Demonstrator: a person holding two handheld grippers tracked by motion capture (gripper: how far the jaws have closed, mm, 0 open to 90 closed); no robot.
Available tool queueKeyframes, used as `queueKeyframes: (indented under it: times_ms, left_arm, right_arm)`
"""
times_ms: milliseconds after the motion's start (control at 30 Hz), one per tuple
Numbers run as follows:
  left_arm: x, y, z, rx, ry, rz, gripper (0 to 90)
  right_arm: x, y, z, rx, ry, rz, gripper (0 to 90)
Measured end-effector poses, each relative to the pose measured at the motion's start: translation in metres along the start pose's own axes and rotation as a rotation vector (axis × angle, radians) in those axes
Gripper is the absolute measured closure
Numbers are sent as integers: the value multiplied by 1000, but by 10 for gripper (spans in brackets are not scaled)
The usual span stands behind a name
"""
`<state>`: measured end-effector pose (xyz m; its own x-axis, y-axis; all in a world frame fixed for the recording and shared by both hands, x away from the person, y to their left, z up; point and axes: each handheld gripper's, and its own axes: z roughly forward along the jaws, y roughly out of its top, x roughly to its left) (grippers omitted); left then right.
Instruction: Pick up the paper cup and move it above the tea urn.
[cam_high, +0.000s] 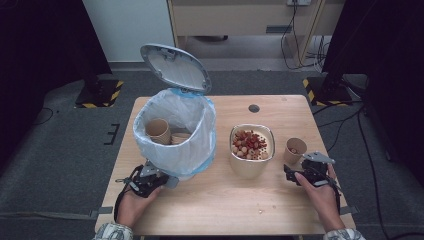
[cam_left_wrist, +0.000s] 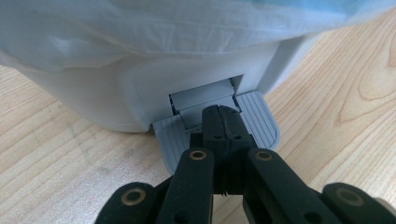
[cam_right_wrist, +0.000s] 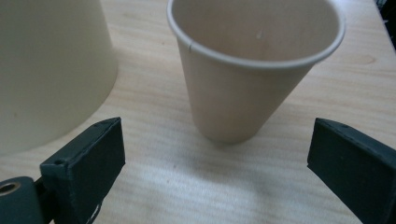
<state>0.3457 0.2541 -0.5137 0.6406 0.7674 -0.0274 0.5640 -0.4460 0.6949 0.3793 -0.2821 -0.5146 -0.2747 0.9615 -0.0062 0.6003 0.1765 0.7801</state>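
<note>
Tan paper cup (cam_right_wrist: 252, 70) upright on table right of bowl; grey bin pedal (cam_left_wrist: 259, 119) pressed, lid up.

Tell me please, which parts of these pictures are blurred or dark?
High view: the table is lit, the room's sides are dark. Left gripper view: the pedal is sharp, the near jaws soft. Right gripper view: the cup is slightly blurred, with a soft shadow under it.

**Bystanders on the table (cam_high: 210, 205)**

A cream bowl (cam_high: 250, 169) of red and tan bits stands just left of the right claw (cam_high: 298, 168). A crumb (cam_high: 259, 212) lies behind the claw, nearer the person. Hazard-striped stand bases (cam_high: 100, 95) sit on the floor, far beyond.
</note>
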Motion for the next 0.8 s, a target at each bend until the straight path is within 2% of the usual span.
queueKeyframes:
  times_ms: [133,333,500,567,733,800]
  left_arm:
    - [0,0,0,0,0,0,900]
    - [0,0,0,0,-1,0,900]
    - [0,0,0,0,0,1,900]
    - [0,0,0,-1,0,1,900]
    - [0,0,0,0,0,2,900]
    - [0,0,0,0,1,2,900]
  right_arm:
    - [0,4,2,-23,-6,11,44]
    - [-2,11,5,-53,-59,29,45]
    - [-3,17,10,-91,-66,34,42]
    - [-4,19,15,-110,-85,39,48]
    - [-7,19,20,-136,-89,52,52]
    - [-9,20,22,-152,-74,73,54]
